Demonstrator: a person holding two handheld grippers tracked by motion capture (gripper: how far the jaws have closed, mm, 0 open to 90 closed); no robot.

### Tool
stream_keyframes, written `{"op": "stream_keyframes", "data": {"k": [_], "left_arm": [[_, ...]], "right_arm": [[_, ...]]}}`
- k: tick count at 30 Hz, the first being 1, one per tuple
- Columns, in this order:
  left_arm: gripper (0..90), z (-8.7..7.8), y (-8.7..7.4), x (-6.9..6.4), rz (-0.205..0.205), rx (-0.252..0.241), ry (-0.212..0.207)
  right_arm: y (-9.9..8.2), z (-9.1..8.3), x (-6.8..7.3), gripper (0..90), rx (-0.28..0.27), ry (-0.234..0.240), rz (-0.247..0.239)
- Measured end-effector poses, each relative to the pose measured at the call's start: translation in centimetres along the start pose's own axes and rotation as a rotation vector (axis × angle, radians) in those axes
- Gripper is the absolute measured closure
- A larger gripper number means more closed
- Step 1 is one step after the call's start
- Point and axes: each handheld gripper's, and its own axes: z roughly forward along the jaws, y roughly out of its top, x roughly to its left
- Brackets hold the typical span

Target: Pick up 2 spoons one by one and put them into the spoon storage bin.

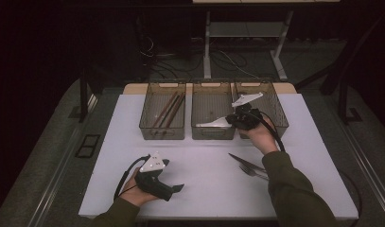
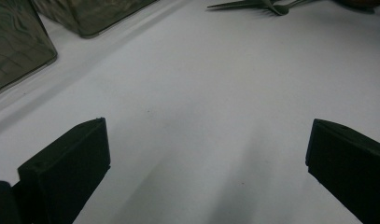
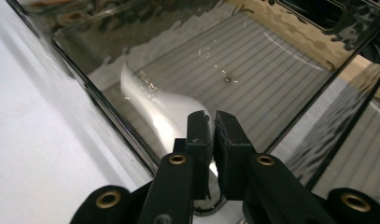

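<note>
High view: right tool [image 1: 228,119] over the near edge of the middle bin [image 1: 212,130], pinching a white spoon [image 1: 211,124] by its handle, bowl end jutting left over that bin's front wall. Left tool [image 1: 179,187] low on the white table [image 1: 204,161], well apart from the spoon, resting in the left hand [image 1: 138,191]. Brown chopsticks [image 1: 169,111] in the left bin [image 1: 163,131]; right bin [image 1: 268,101] partly behind the right hand. Knife [image 1: 244,161] and fork [image 1: 252,172] on the table just beside the right sleeve.

Left gripper view: tool's two black jaws spread wide, bare table between them, nothing gripped; fork and knife [image 2: 264,4] far off at the top edge, bin corners at the upper left.

Right gripper view: jaws pressed together on the spoon [image 3: 155,107], clamped at its handle, white bowl reaching ahead and leftward from the tips, hanging inside the clear bin [image 3: 253,65] above its ribbed floor, close to the near wall.
</note>
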Motion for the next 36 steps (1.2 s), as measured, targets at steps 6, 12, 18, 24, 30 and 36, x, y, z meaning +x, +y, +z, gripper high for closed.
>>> {"op": "stream_keyframes", "data": {"k": [6, 12, 18, 24, 30, 36], "left_arm": [[0.0, 0.0, 0.0, 0.0, 0.009, 0.006, -0.003], [0.0, 0.0, 0.0, 0.1, 0.004, 0.003, -0.002], [0.0, -0.2, -0.1, 0.1, 0.017, 0.011, 0.0], [0.0, -0.3, -0.1, 0.1, 0.01, 0.004, 0.005], [0.0, -0.2, -0.1, 0.1, 0.004, 0.0, 0.006], [0.0, -0.2, -0.1, 0.2, 0.007, 0.007, 0.006]], "right_arm": [[0.2, -0.5, -0.1, 72.7, -0.032, -0.021, 0.009], [0.2, -1.1, 0.0, 61.9, -0.064, 0.02, 0.033], [0.5, -2.2, 0.2, 50.6, -0.101, 0.053, 0.058], [0.2, -3.6, 0.5, 46.1, -0.105, 0.062, 0.064], [-0.7, -5.3, 0.8, 44.7, -0.113, 0.072, 0.049], [-2.6, -6.4, 0.9, 50.8, -0.092, 0.076, 0.035]]}}
